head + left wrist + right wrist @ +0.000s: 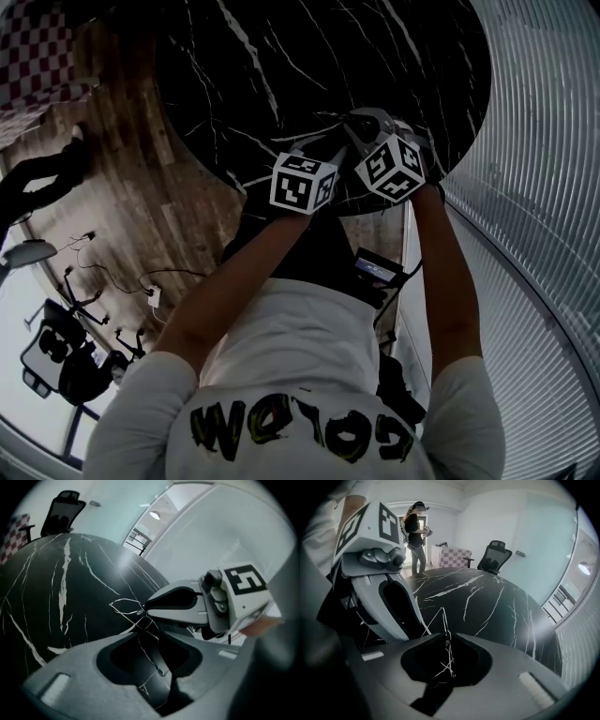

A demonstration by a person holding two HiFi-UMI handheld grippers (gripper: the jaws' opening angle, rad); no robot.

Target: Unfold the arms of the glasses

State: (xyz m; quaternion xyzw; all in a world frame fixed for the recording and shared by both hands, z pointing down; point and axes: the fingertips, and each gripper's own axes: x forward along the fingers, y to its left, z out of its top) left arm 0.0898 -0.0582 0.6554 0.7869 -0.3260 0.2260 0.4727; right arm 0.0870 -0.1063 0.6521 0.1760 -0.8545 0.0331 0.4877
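Note:
Thin wire-framed glasses (123,605) hang just above the black marble table (281,56). My right gripper (446,637) is shut on the frame, and a fine wire (440,616) rises out between its closed tips. In the left gripper view its grey jaw (178,605) pinches the frame at one end. My left gripper (143,631) stands open right beside it. A thin dark arm of the glasses (157,658) runs down through its gap with no pad pressing on it. In the head view both marker cubes (303,183) (392,169) hide the glasses.
The round table's near edge (375,208) sits just under my hands. A ribbed glass wall (544,187) runs along the right. A black office chair (494,555) and a checkered seat (457,557) stand beyond the table, with a person (416,531) behind them.

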